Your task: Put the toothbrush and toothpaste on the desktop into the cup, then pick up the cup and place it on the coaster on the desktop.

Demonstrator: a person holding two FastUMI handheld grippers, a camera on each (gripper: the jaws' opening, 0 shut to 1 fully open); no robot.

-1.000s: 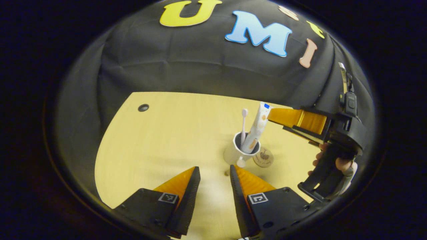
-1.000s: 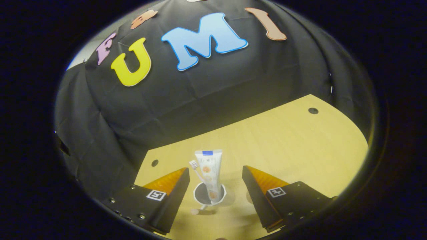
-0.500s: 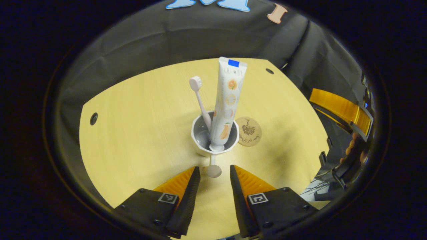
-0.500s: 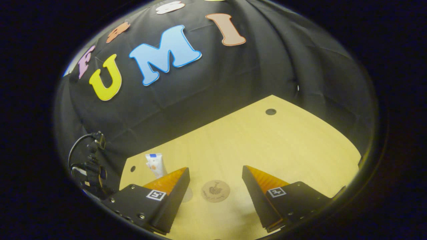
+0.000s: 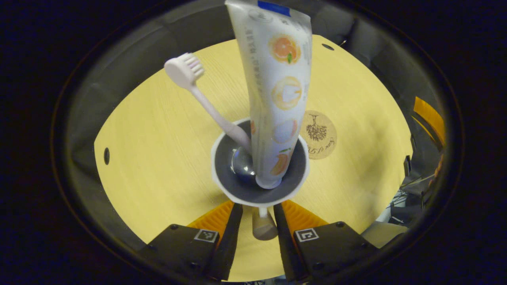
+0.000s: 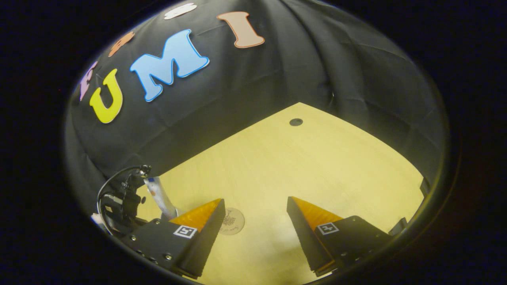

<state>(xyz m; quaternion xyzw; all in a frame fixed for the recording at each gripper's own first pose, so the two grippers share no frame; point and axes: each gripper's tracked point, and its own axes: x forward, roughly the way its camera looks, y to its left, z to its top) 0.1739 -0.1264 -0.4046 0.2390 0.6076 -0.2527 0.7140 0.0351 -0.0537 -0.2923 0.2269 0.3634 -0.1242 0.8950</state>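
Cup point(image 5: 259, 190) sits low in the frame's centre, its handle point(image 5: 264, 225) between the left claw's point(image 5: 255, 215) narrowly parted fingers, not yet pinched. Toothbrush point(image 5: 206, 101) and toothpaste point(image 5: 277, 91) already stand inside. Next: close, lift, shift to the coaster point(image 5: 319, 134) just beyond. The right claw point(image 6: 255, 209) hangs wide, empty over the bench point(image 6: 317, 166).

The left gripper point(image 5: 255, 219) is closing in on the cup point(image 5: 260, 198), its handle now between the fingers. The right gripper point(image 6: 255, 215) is drifting away, the coaster point(image 6: 233, 221) sliding toward the lower left.
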